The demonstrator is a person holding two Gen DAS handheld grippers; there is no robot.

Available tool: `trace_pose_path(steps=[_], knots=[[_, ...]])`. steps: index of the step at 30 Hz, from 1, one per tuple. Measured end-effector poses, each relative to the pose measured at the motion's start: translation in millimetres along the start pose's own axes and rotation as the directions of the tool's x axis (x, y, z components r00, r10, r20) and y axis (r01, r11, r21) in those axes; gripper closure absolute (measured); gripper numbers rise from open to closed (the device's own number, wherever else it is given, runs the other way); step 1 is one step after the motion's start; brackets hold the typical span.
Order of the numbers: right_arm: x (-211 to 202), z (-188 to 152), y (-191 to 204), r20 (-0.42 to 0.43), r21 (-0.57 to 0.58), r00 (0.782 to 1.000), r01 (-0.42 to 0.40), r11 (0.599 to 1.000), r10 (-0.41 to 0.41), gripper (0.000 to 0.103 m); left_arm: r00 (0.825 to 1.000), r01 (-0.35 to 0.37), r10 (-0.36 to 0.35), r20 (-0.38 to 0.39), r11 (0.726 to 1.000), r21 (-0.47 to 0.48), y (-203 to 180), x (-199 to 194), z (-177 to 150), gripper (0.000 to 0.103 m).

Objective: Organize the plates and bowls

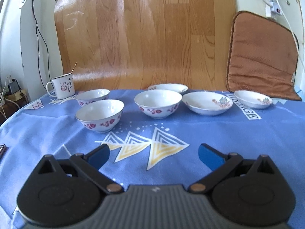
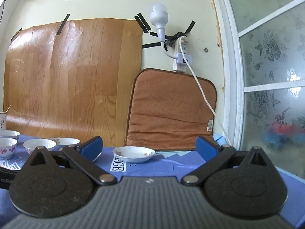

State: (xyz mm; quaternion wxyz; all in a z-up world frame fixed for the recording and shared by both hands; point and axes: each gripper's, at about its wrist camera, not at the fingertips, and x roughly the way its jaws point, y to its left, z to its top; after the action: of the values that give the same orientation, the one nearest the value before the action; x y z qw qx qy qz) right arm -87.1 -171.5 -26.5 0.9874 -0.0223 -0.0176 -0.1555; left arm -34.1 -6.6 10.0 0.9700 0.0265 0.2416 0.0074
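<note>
Enamel mug (image 1: pixel 63 87) with straw at tablecloth (image 1: pixel 209 133) far-left corner. Brown cushion (image 2: pixel 171 110) leaning on wall at far-right edge. Power strip (image 2: pixel 181 55), bulb (image 2: pixel 159 17) above.

Mug (image 2: pixel 2 121) cut by left edge, shapes behind frosted glass (image 2: pixel 282 129) blurred

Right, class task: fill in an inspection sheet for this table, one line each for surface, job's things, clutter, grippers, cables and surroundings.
Surface: blue patterned tablecloth.
Job's things: three deep floral bowls; three shallow dishes, all apart, none stacked.
Clutter: enamel mug at the back left.
Grippers: left gripper open, empty; right gripper open, empty.
Cables: white cord from wall power strip.
Surroundings: wood-grain sheet, brown cushion, frosted glass door.
</note>
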Motion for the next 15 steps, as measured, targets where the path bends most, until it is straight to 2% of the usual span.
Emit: trace_pose_path(steps=[4,8,12,15], knots=[[3.5,-3.7,-3.4,-0.038,0.034,0.999,-0.007,0.999,0.008,0.000,1.000,0.021,-0.021,0.022,1.000,0.002,0.3,-3.5,-0.1,0.000],[4.2,-6.1,0.2,-0.058,0.025,0.997,-0.058,0.998,0.060,0.000,0.999,0.006,-0.007,0.038,0.999,0.035,-7.1,-5.0,2.1,0.000],[9.2,-6.2,-3.1,-0.089,0.051,0.993,-0.079,0.996,0.083,0.000,0.995,0.031,-0.033,0.099,0.999,0.017,-9.4,-4.2,15.2,0.000],[17.6,-2.5,-3.0,-0.102,0.033,0.990,-0.090,0.995,0.093,0.000,0.996,0.065,-0.064,0.067,0.998,-0.005,-12.2,9.4,30.0,0.000]])
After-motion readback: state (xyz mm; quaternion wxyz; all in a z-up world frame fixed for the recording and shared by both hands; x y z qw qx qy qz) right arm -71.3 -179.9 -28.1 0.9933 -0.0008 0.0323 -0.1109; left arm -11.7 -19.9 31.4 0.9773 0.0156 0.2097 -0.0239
